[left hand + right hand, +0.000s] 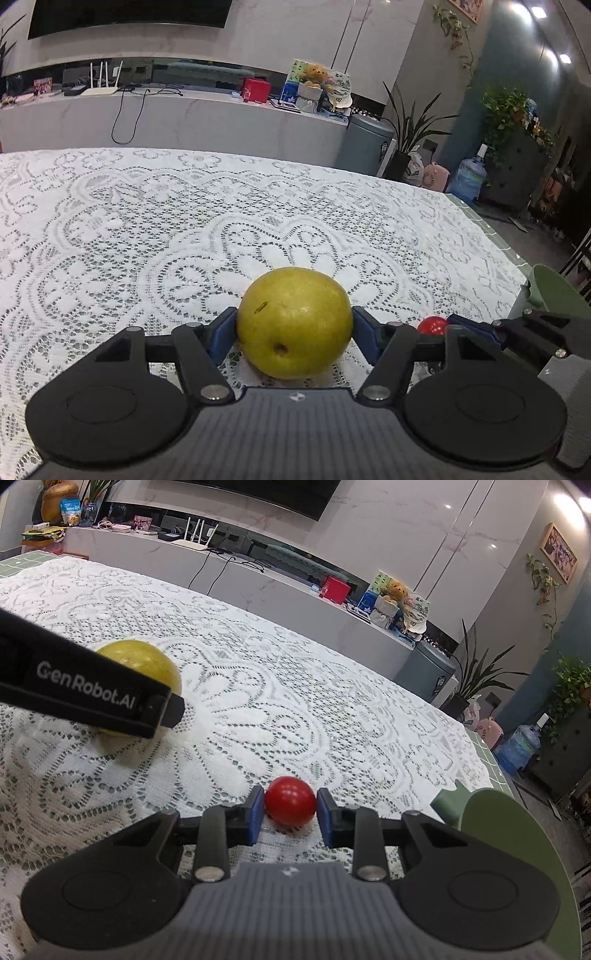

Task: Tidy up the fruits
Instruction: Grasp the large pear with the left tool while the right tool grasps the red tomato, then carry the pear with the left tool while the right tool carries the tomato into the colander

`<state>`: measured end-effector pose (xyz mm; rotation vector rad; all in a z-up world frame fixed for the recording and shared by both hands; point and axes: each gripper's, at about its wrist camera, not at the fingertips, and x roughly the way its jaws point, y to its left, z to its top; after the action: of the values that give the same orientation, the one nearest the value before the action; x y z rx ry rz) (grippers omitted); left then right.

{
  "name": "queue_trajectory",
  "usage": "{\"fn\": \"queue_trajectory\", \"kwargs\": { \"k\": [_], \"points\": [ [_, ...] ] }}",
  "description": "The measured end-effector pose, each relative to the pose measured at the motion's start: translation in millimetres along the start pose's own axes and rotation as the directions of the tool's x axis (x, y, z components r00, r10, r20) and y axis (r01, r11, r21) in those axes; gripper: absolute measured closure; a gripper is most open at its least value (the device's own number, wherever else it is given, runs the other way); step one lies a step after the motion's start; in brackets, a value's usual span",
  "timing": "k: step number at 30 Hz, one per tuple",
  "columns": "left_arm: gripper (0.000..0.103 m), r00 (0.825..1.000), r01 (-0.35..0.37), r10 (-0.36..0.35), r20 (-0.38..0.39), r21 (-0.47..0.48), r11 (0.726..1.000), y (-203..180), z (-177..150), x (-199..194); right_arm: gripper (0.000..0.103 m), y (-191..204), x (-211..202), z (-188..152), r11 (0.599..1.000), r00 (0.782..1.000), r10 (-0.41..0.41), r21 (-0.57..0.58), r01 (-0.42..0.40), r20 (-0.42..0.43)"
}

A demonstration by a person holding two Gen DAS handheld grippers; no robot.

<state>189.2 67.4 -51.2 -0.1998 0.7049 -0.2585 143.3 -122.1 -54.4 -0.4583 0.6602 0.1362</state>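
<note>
Two fruits lie on the white lace tablecloth [155, 221], each between the blue pads of one hand-held gripper. The left gripper [294, 325] brackets a large, round yellow-green pear-like fruit [294, 322]; both pads sit against its widest flanks, so the jaws are clamped on it while it rests on the cloth. The fruit is nearly spherical, with no clear long axis; a small dark dimple on its lower front faces the left wrist camera, and a brown fleck marks its upper left side. In the right wrist view the same fruit shows at the left, partly hidden behind the left gripper's black finger bearing white lettering.

The right gripper [290, 808] is closed on a small, glossy red ball-shaped fruit [290, 800], the pads pressing its left and right sides; it sits on the cloth near the table's right edge. It is round, and no stem or end can be made out. Just beyond the table edge to the right stands a dull green rounded chair back [513, 834].
</note>
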Motion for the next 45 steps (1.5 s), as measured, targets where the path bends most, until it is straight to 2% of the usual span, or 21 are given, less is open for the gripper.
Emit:
{"fn": "queue_trajectory", "kwargs": {
  "k": [13, 22, 26, 31, 37, 45],
  "points": [
    [0.028, 1.0, -0.023, 0.023, 0.004, -0.012, 1.0, -1.4, -5.0, -15.5, 0.076, -3.4, -29.0, 6.4, 0.999, 0.999, 0.027, 0.02, -0.027, 0.033],
    [0.028, 0.999, -0.029, 0.029, 0.025, -0.009, 1.0, -5.9, -12.6, -53.8, 0.076, -7.9, -62.9, 7.5, 0.994, 0.993, 0.092, 0.054, -0.096, 0.068],
    [0.028, 0.999, -0.004, 0.006, 0.04, -0.029, 1.0, -11.8, -15.1, -74.0, 0.076, -13.9, -85.0, 6.0, 0.989, 0.987, 0.123, 0.065, -0.13, 0.099],
    [0.028, 0.997, 0.019, -0.019, 0.074, -0.009, 1.0, -30.2, -13.1, -98.0, 0.076, -36.0, -115.1, -0.2, 0.982, 0.979, 0.151, 0.093, -0.165, 0.137],
    [0.028, 0.993, 0.062, -0.067, 0.098, 0.059, 0.996, -63.6, -9.1, -116.1, 0.076, -66.1, -146.8, -14.3, 0.983, 0.975, 0.138, 0.1, -0.157, 0.173],
    [0.028, 0.986, 0.139, -0.151, 0.066, 0.156, 0.978, -117.5, -1.4, -111.2, 0.076, -122.3, -167.1, -34.8, 0.983, 0.985, 0.113, 0.13, -0.13, 0.128]
  ]
}}
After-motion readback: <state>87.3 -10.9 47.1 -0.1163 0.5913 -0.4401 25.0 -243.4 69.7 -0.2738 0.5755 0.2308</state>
